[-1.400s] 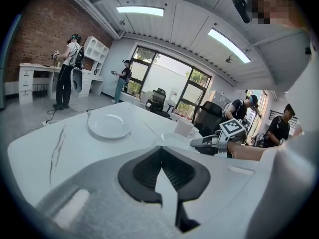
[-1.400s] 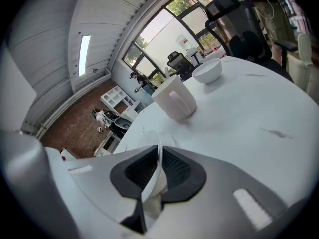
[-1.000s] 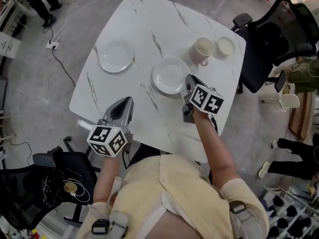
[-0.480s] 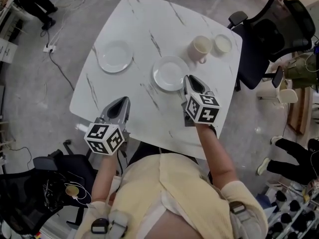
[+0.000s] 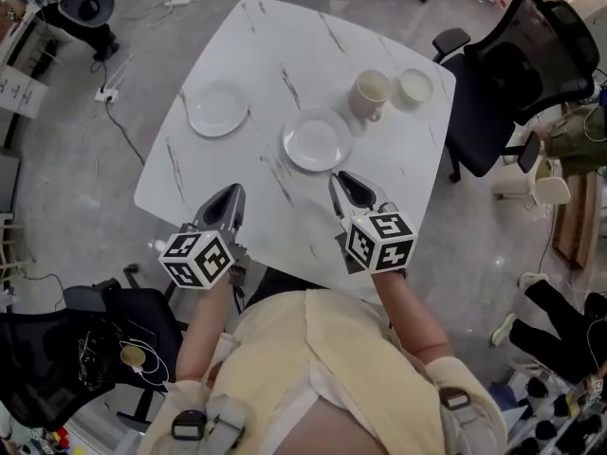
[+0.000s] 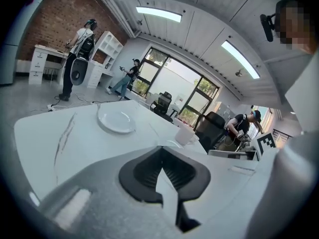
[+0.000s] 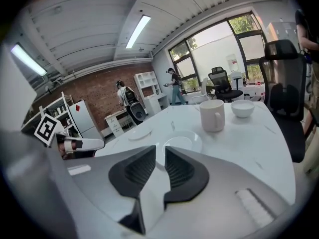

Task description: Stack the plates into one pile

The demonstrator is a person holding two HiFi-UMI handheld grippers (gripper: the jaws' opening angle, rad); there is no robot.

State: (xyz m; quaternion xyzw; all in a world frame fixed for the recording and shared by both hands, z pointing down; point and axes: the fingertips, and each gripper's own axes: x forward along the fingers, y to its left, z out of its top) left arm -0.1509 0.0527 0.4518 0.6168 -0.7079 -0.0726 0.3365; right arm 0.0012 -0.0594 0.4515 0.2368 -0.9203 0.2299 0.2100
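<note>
So far, nothing is stacked: near plate [image 5: 316, 143] and far plate [image 5: 217, 109] lie well apart on the table [image 5: 285, 36], with the mug [image 5: 368, 93] near the first. Left gripper [image 5: 231, 193] is pressed together, empty. Right gripper [image 5: 340, 179] is slightly spread, seemingly empty, just short of the near plate.

head: overhead, steeply down | gripper views: low, across table [image 5: 285, 45] | shared: left plate [image 5: 217, 110]

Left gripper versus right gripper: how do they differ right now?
The left gripper has its jaws shut; the right gripper has its jaws a little apart. The left gripper hangs over the near edge of the table, well short of the left plate; the right gripper points at the centre plate, close behind it. Both are empty and touch neither plate.
</note>
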